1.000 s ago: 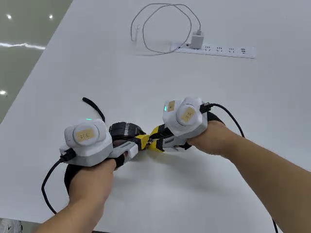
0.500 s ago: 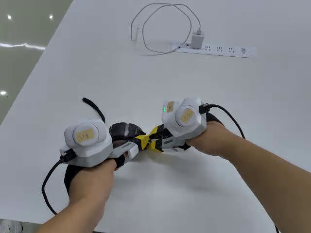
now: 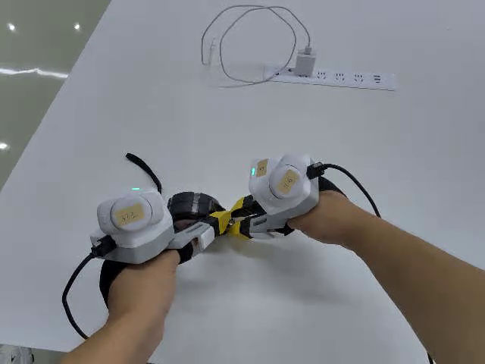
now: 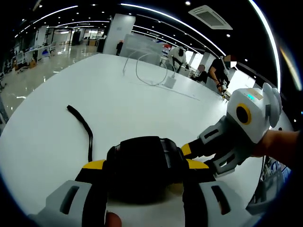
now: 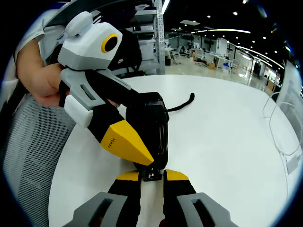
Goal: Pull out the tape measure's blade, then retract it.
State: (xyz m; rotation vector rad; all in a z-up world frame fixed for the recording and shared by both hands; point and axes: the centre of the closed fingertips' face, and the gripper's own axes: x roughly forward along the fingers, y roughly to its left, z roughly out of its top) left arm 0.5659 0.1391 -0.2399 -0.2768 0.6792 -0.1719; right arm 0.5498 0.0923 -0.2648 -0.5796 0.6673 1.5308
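Two grippers meet at 7 o'clock in head view. Left gripper (image 3: 208, 227) jaws clamp the tape measure (image 3: 193, 205) on the table (image 3: 364, 152), anchoring it. Right gripper (image 3: 244, 221), at its 3 o'clock, pinches the blade hook (image 5: 152, 175) for the pull; blade looks barely out.

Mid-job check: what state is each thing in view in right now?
left hand-held gripper: shut on the tape measure.
right hand-held gripper: shut on the blade tip.
tape measure: clamped by its black case, blade not visibly extended.
blade tip: pinched right at the case mouth.
charger: plugged into the power strip.
power strip: other sockets free.
strap: lying loose on the table.
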